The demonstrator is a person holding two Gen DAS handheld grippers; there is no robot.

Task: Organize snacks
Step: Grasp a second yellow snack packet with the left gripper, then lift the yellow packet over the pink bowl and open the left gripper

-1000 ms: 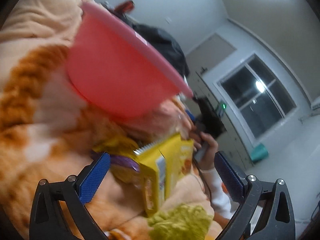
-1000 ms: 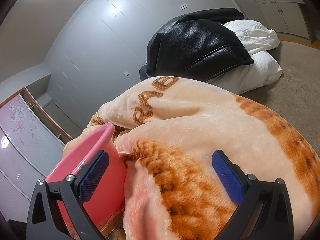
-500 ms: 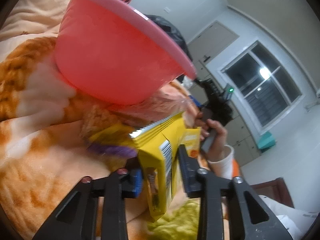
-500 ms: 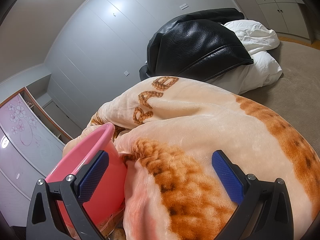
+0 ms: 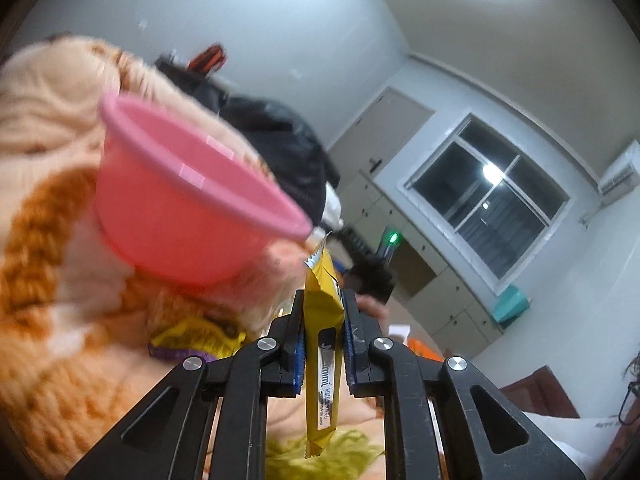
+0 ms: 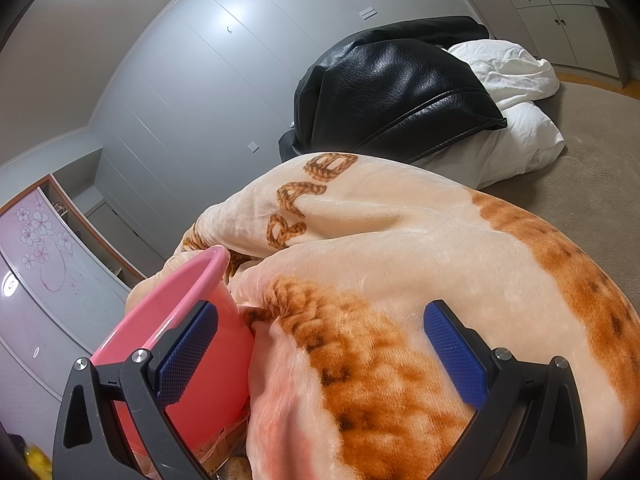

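My left gripper is shut on a yellow snack packet, which stands on edge between the blue pads and hangs clear of the blanket. A pink plastic bowl sits tilted on the blanket up and to the left of it. Another yellow and purple snack packet lies under the bowl. My right gripper is open above the blanket, its left finger against the outside of the pink bowl, nothing between the pads.
An orange and cream fleece blanket covers the bed. A black leather jacket lies on white bedding beyond it. In the left wrist view a hand holds the other gripper; cabinets and a dark window stand behind.
My left gripper closed on the yellow packet and lifted it off the pile; the bowl now sits lower and farther in that view. The right gripper has not moved.
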